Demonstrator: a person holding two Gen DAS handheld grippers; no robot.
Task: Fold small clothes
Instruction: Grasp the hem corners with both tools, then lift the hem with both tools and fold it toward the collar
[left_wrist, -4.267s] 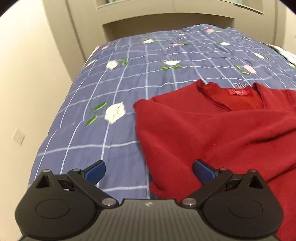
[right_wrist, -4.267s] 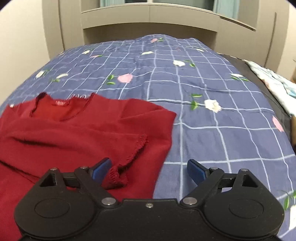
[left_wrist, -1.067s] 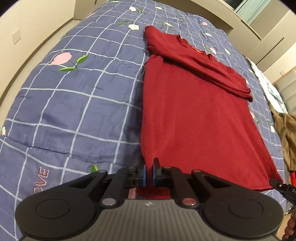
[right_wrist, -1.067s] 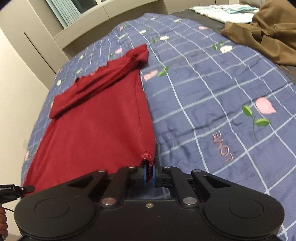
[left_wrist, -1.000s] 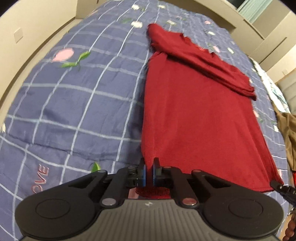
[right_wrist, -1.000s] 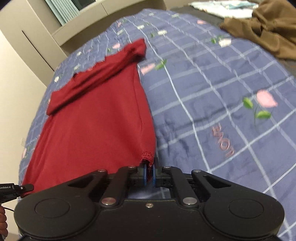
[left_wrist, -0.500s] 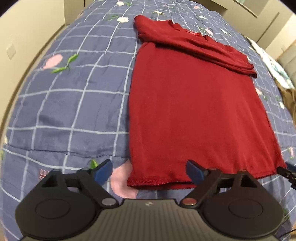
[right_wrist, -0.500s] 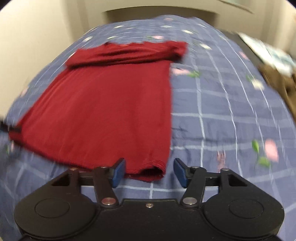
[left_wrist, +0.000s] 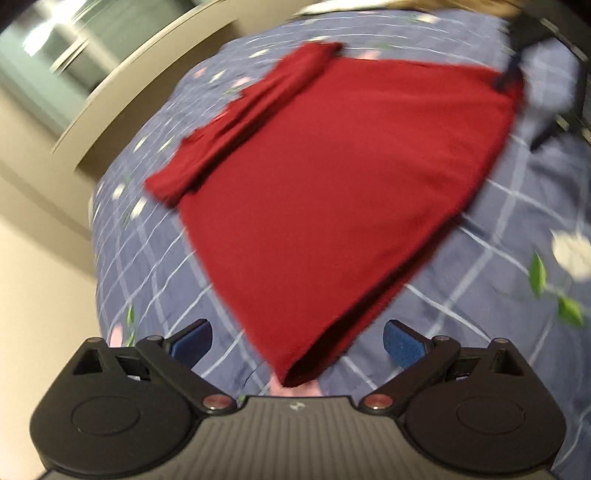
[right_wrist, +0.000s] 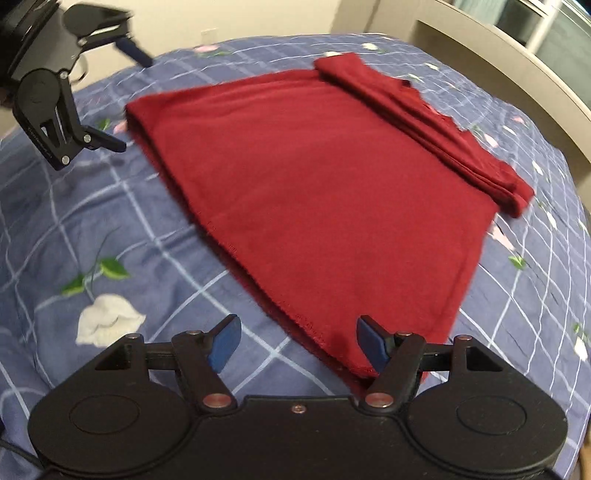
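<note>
Garment: I see the red top (right_wrist: 325, 192) spread flat on the blue checked bed cover (right_wrist: 110, 236), with its sleeves already folded across the end farthest from me, toward the headboard (right_wrist: 517, 62).
Long axis: it runs from the hem near my grippers up to the folded sleeve band (right_wrist: 424, 125), so the top lies lengthwise away from both hands.
Left gripper: my left gripper (left_wrist: 297, 341) has its jaws opening and already very wide; a hem corner of the top (left_wrist: 295, 369) sits between the blue pads (left_wrist: 402, 345) but neither pad touches the cloth.
Right gripper: my right gripper (right_wrist: 295, 341) is also opening, less wide; the other hem corner (right_wrist: 343, 354) lies between the pads, close against the right-hand pad, and I cannot tell whether it touches. It is not gripped.
Which hand is nearer: each hand is at its own hem corner, about equally close; in the right view my left gripper (right_wrist: 122, 99) shows at the far hem corner.
Next move, my guess: both corners would need re-gripping, then carrying along the long axis toward the sleeve band to halve the top.
Risk: the left view is blurred, so I would not trust its edge positions much.
</note>
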